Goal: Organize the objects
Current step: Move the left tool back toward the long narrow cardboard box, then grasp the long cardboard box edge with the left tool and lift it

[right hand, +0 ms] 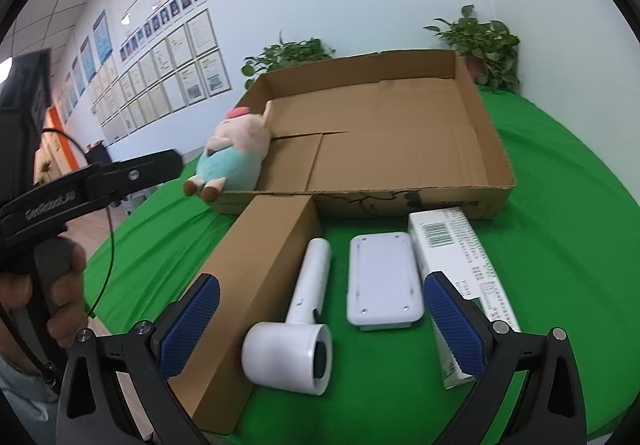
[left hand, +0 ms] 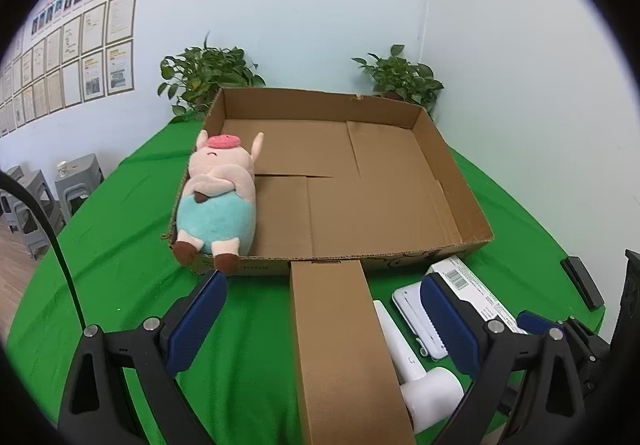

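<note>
- Left gripper (left hand: 324, 321): jaws spread wide, nothing held, above the long brown carton (left hand: 344, 349).
- Right gripper (right hand: 320, 321): jaws spread wide, empty, over the white hair dryer (right hand: 300, 321).
- Plush pig (left hand: 218, 193): lying in the open cardboard tray (left hand: 460, 185), against its left wall, feet overhanging the near rim.
- Near tabletop (right hand: 560, 205) edge, left to right: carton, dryer, white flat device (right hand: 382, 281), white barcode box (right hand: 460, 257).

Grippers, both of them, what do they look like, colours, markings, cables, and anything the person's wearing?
Both the left gripper and right gripper have black triangular finger frames with silver bolts and ribbed dark-blue pads. The right wrist view shows the left gripper's black body, printed "GenRobot.AI" in grey, a thin black cable looping from it, and a light grey-blue sleeve.
</note>
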`<state>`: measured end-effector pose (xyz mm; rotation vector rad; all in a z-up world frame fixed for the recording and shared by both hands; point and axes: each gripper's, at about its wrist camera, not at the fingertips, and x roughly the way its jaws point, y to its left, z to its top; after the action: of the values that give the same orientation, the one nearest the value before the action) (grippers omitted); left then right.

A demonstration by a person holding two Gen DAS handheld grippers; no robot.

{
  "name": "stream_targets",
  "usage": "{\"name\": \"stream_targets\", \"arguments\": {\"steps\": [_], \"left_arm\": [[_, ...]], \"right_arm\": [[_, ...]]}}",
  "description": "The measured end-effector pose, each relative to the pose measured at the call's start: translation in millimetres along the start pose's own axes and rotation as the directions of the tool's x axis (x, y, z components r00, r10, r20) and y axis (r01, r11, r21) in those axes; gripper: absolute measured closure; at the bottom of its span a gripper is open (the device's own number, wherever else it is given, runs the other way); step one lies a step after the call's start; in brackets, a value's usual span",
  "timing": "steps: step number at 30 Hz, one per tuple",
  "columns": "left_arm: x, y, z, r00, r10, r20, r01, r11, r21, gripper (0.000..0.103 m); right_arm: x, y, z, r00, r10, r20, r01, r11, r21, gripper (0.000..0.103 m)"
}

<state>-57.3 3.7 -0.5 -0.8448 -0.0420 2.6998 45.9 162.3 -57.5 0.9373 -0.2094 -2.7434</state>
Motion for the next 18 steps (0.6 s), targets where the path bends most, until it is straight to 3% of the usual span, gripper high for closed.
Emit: {"name": "stream_targets", "arguments": {"steps": [4, 7, 10, 11, 15, 18], "left_arm": [[8, 5, -3, 0.996, -0.079, -0.038, 0.078, 0.997, -0.019, 0.005], [19, 10, -9, 0.983, -0.151, -0.102, 0.147, 0.988, -0.037, 0.005], [37, 16, -21, 0.948, -0.249, -0.2, 0.237, 0.968, -0.084, 0.007], [44, 19, -26, 0.928, -0.289, -0.236, 0.27, 0.957, -0.109, 0.007], [63, 29, -43, 0.872, -0.374, -0.315, 0.336, 0.926, -0.172, 0.021], [69, 33, -50, 0.844, -0.413, -0.342, 0.357, 0.909, -0.217, 0.028]], "right_arm": [[8, 12, -10, 0.989, 0.129, -0.067, -0.13, 0.991, -0.011, 0.001], [15, 25, -21, 0.952, 0.267, -0.153, -0.266, 0.964, 0.025, 0.0], [27, 43, -31, 0.906, 0.362, -0.221, -0.35, 0.932, 0.095, 0.0], [31, 50, -33, 0.897, 0.373, -0.238, -0.357, 0.928, 0.106, 0.0], [47, 68, -39, 0.9, 0.322, -0.293, -0.313, 0.947, 0.08, 0.0], [60, 76, -43, 0.881, 0.325, -0.344, -0.318, 0.945, 0.078, 0.0]]}}
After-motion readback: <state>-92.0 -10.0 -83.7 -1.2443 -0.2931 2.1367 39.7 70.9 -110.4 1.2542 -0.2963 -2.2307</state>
